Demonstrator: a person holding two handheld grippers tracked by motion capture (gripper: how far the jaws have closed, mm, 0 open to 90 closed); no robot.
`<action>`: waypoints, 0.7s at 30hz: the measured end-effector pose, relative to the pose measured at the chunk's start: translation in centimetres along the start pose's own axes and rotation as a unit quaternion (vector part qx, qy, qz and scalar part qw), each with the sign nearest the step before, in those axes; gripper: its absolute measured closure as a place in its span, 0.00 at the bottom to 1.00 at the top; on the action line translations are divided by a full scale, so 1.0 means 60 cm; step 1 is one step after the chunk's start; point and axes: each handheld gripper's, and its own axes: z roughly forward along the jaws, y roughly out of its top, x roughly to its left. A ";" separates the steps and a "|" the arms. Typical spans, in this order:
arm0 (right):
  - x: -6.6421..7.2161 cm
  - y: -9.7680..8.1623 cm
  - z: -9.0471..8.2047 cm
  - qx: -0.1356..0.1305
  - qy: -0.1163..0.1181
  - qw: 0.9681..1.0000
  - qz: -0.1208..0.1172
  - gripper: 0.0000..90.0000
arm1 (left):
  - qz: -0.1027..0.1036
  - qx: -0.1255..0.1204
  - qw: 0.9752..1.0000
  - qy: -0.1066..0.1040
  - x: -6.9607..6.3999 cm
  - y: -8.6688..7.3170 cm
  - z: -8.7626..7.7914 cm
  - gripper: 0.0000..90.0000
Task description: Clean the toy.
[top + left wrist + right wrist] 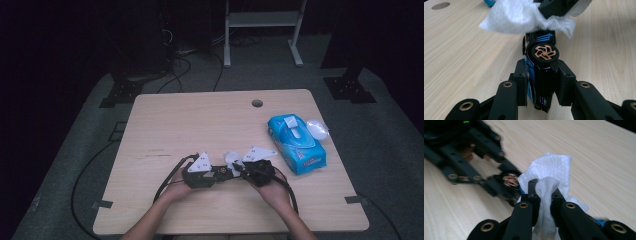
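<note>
While left claw (541, 82) clamps toy car (541, 57), right claw's (543, 195) wipe (549, 170) touches it.

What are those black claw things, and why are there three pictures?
A person's hands hold two black grabbers with squeezing jaws. One picture looks down from above the wooden table; the other two come from little cameras riding on each grabber. The left grabber is squeezing a small black and blue toy car, tipped on its side. The right grabber pinches a white tissue against the car, as if wiping it. A blue pack of wipes lies on the table.
</note>
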 end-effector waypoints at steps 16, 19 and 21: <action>0.012 0.003 0.006 -0.002 0.004 1.000 -0.012 0.93 | -0.002 0.001 1.000 0.000 0.001 0.000 0.002 0.75; 0.022 0.002 0.007 -0.012 0.019 1.000 -0.007 0.93 | 0.003 0.004 1.000 0.001 -0.001 0.001 0.002 0.75; 0.037 0.006 0.013 -0.013 0.037 0.999 -0.019 0.93 | 0.006 0.005 1.000 0.001 -0.001 0.001 0.001 0.75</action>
